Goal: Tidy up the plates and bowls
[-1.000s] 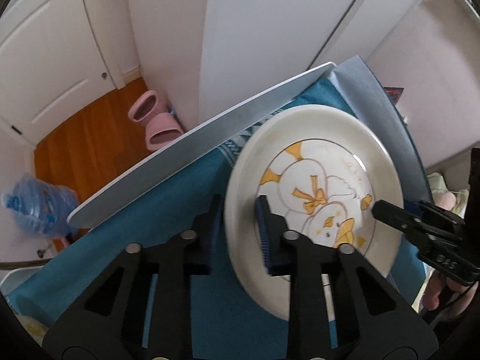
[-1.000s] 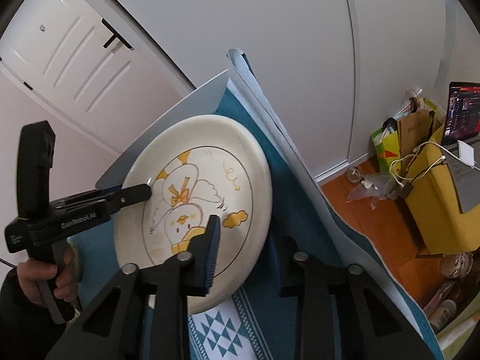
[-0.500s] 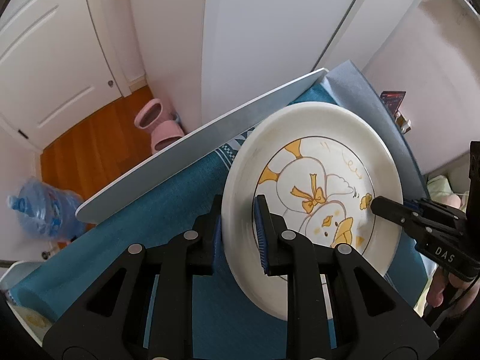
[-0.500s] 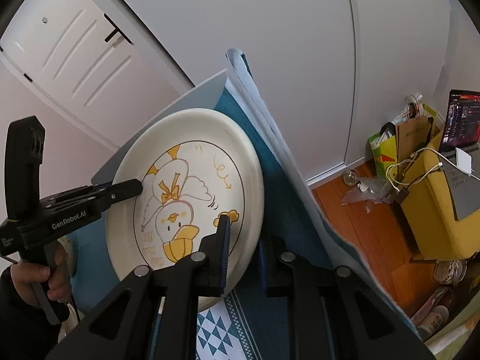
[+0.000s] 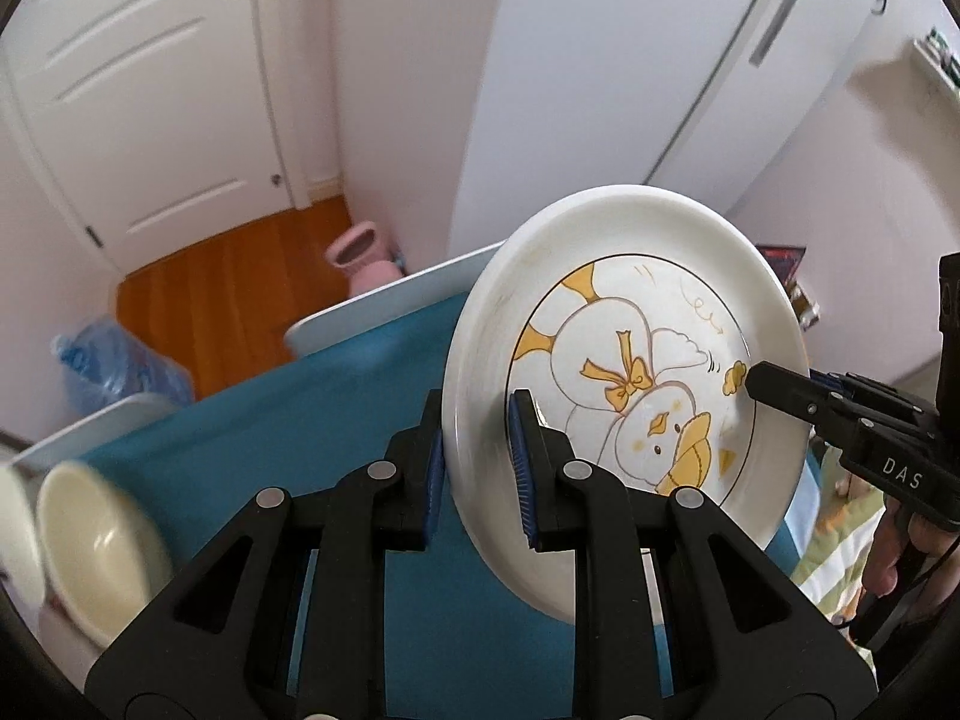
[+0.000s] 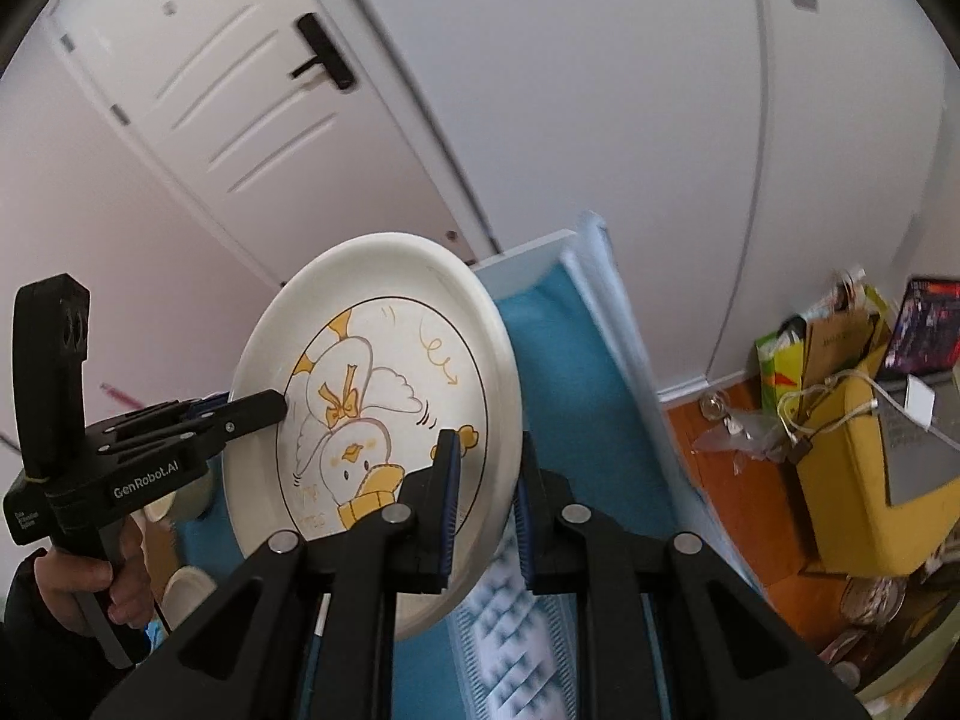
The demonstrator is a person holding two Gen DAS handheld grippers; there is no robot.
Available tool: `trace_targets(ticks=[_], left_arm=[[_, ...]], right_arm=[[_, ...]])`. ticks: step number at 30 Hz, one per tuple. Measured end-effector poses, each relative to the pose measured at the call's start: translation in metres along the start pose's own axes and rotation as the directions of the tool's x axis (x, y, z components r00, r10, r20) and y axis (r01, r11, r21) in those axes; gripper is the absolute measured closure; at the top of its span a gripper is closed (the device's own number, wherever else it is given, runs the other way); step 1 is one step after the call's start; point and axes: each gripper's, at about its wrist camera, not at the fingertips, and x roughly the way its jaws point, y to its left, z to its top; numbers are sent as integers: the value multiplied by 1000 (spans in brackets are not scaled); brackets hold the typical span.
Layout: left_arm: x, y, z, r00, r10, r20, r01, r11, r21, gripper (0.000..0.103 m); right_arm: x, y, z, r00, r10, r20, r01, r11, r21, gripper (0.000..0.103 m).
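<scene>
A white plate (image 5: pixel 630 300) with a yellow duck drawing is held above the blue-clothed table (image 5: pixel 312 396); it also shows in the right wrist view (image 6: pixel 384 324). My left gripper (image 5: pixel 477 456) is shut on the plate's left rim. My right gripper (image 6: pixel 483 498) is shut on the opposite rim. Each gripper shows in the other's view, the right one (image 5: pixel 750 381) and the left one (image 6: pixel 279 405). A cream bowl (image 5: pixel 99 528) sits at the table's left end, next to another white dish (image 5: pixel 15 528) cut off by the frame edge.
White doors and a wall stand behind the table. A water bottle (image 5: pixel 114 366) and pink slippers (image 5: pixel 360 252) lie on the wood floor. A yellow box with a laptop (image 6: pixel 888 468) and bags (image 6: pixel 798 354) stand to the right.
Both grippers closed on the plate's rims, then lifted it off the table. The views tilted up and the bowl came into the left view.
</scene>
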Motion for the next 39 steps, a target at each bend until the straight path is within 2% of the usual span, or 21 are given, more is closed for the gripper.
trace_targets(ticks=[6,9,17,26,31,39], left_arm=[[-70,20,-41,998,47,52,-44,997,-70,85],[-100,38,-72,996,72,61,-65,992,-108,85],[-140,87,-156,991,132,21,-125,971,-205,86],[-134,123,-235,984,155,-90,-175,935,-310,86],[-118,130,-252,981,149,-123,-183,921,-345,85],[-89,128,-269,972,163,-169,-211,920,-329,86]], right_arm=[[-37,53,-13,999,46,5,-45,996,-82,88],[-49,83,-28,998,66,6,-65,990,-128,88],[-43,145,-86,990,126,-64,-135,975,-178,88],[0,183,-149,970,141,-196,-180,964,-197,88],[19,189,-166,961,121,-248,-178,959,-222,88],[31,197,-169,965,60,-257,-139,943,-302,88]])
